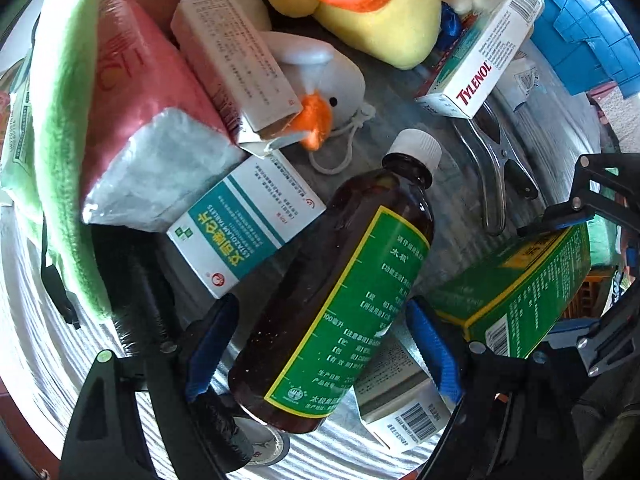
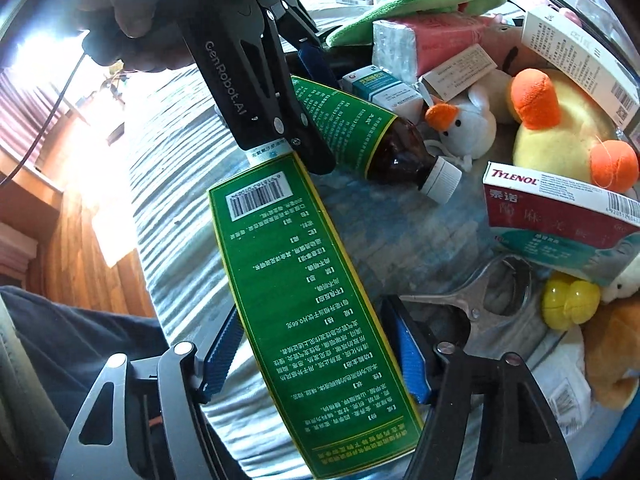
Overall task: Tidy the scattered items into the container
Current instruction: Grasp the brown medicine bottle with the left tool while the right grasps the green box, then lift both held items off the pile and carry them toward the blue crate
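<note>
Left wrist view: left gripper (image 1: 324,344) points down into a round metal tub (image 1: 568,128) with ribbed walls. The brown syrup bottle (image 1: 340,280), green label, white cap, lies tilted between the jaws. Blue pads sit at either side of its lower body; whether they press on it cannot be told. Around it in the tub: a teal-and-white tablet box (image 1: 248,220), a pink tissue pack (image 1: 152,128), a white printed carton (image 1: 240,60), a small white duck toy (image 1: 324,92), a yellow plush duck (image 1: 372,12), a Tylenol box (image 1: 480,60), a metal clamp (image 1: 496,160). A green cloth (image 1: 64,120) hangs over the tub's left rim. At right, the right gripper (image 1: 568,272) is seen with the green carton (image 1: 520,284) in it.

Right wrist view: right gripper (image 2: 316,360) has the long green carton (image 2: 304,300) between its jaws, partly closed; left pad on the carton's edge, right pad just at the other edge, firm contact not certain. The carton is over the tub's ribbed wall (image 2: 180,200), its far end at the left gripper (image 2: 304,132). The syrup bottle (image 2: 380,136) lies on the tub floor beyond, cap toward the Tylenol box (image 2: 560,220). A yellow capsule (image 2: 570,304) and the clamp (image 2: 492,300) lie at right.
</note>
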Tool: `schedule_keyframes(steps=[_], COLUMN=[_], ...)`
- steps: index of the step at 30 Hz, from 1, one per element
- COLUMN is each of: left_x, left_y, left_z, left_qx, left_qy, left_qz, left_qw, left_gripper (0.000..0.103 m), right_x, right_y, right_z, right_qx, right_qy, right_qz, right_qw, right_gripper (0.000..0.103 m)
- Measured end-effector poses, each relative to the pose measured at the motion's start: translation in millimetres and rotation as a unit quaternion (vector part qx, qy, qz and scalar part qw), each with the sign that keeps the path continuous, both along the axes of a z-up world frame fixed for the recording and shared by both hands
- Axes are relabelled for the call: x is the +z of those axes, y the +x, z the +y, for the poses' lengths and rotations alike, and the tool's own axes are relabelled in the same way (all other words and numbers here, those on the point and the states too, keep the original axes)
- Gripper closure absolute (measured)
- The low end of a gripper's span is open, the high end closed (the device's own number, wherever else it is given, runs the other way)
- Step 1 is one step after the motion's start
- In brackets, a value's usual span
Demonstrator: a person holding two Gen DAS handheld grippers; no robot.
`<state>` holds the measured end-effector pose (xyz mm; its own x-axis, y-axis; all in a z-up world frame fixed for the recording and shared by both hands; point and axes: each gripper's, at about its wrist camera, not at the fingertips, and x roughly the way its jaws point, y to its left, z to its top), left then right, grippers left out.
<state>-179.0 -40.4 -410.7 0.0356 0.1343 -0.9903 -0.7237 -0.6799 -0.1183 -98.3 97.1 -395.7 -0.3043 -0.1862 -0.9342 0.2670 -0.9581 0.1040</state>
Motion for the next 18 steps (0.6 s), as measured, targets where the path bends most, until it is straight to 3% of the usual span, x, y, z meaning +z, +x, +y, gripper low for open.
schedule_keyframes(steps=[3, 4, 7, 18], left_x=[-1.4, 0.5, 6.8, 29.1], left_y=[8.3, 9.2, 9.8, 13.8], left_z=[10.0, 12.3, 16.6, 14.8], left_qx=[-0.016, -0.016, -0.006, 0.012], left_qy=[-0.001, 0.006, 0.032, 0.047], left_qz=[0.016, 0.017, 0.006, 0.025], left_qw=[0.9998, 0.9997, 0.9994, 0.9985], left_gripper=[0.030, 0.041, 0.044, 0.048], right_x=[5.0, 7.4, 14.3, 28.2], right_y=[4.1, 4.8, 4.8, 12.3], right_z=[13.7, 18.4, 27.2, 37.4], right_qx=[-0.014, -0.019, -0.031, -0.047], right_qy=[-0.005, -0.008, -0.018, -0.025], right_qz=[0.002, 0.004, 0.008, 0.017], right_qw=[1.000, 1.000, 0.999, 0.998], right_gripper=[0.044, 0.045, 0.046, 0.047])
